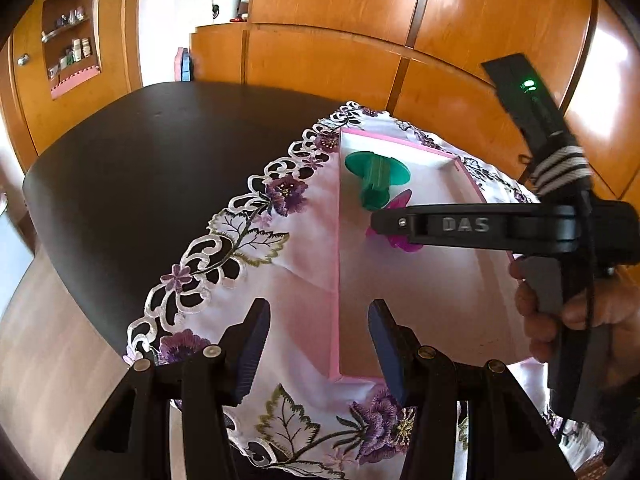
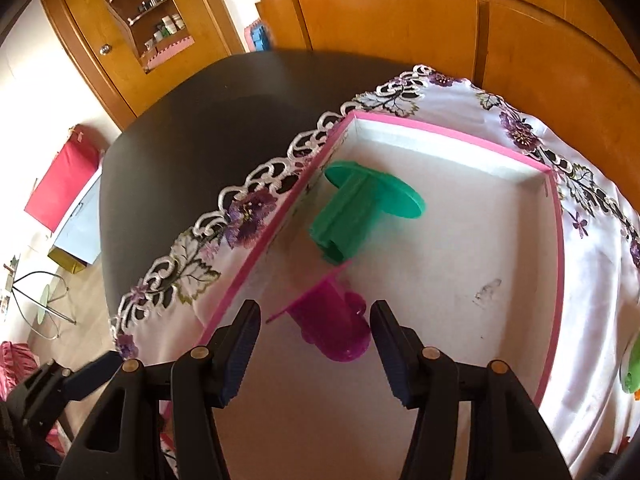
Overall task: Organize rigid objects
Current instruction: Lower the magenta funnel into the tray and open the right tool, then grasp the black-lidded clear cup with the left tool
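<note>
A shallow pink-rimmed box with a white floor sits on an embroidered white cloth. Inside it a green spool-like plastic piece lies near the left wall. My right gripper is over the box floor, shut on a magenta flanged piece, tilted between its pads. In the left wrist view the box shows the green piece and the magenta piece partly hidden behind the right gripper. My left gripper hangs open above the box's near left corner, holding nothing.
The cloth covers part of a dark round table. A small green object lies on the cloth right of the box. A hand holds the right gripper's handle. Wooden cabinets stand behind the table.
</note>
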A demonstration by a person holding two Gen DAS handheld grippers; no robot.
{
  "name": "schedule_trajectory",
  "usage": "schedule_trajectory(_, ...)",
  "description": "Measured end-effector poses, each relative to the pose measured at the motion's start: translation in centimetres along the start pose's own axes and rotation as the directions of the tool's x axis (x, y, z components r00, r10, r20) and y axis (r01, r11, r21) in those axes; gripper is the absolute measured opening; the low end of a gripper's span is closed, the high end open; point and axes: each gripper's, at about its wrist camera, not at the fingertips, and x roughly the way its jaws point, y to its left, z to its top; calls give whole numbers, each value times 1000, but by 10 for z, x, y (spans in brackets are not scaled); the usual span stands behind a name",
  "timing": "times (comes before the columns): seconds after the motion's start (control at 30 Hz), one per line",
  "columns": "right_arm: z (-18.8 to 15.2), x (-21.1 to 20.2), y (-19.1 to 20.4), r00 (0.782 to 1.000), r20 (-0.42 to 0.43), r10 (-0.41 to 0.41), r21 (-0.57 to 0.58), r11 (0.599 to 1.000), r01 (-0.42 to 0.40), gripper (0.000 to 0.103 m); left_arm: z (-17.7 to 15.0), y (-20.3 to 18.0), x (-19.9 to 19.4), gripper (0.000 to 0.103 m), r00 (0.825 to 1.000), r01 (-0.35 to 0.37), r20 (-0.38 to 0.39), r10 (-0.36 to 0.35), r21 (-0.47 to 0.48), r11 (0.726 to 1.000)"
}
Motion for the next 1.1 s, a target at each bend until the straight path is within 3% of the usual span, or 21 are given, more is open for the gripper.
schedule_trajectory(0.07, -3, -9, -1, 1000, 17, -8, -4, 1000, 9, 66, 1, -1, 0, 52, 1000, 3, 2, -3, 1, 1000)
schedule_trajectory(0.47, -40, -83, -31, 984, 151, -95, 42, 995, 90, 67, 1, -23, -8, 52, 999, 30, 19, -32, 60, 998)
schedule_trajectory(0.73, -89, -143, -89, 954, 185, -237, 141, 967, 212, 67, 4, -54, -12, 52, 997, 73, 23, -77, 145, 987)
schedule_trajectory(0.97, -138, -203, -163, 887, 184, -423, 316, 880, 354, 67, 6, -93, -13, 52, 991, 130, 11, -137, 244, 961)
schedule_trajectory(1.1, -175, -232, -217, 811, 154, -565, 501, 752, 429, 67, 6, -118, -12, 52, 985, 169, -10, -174, 300, 939)
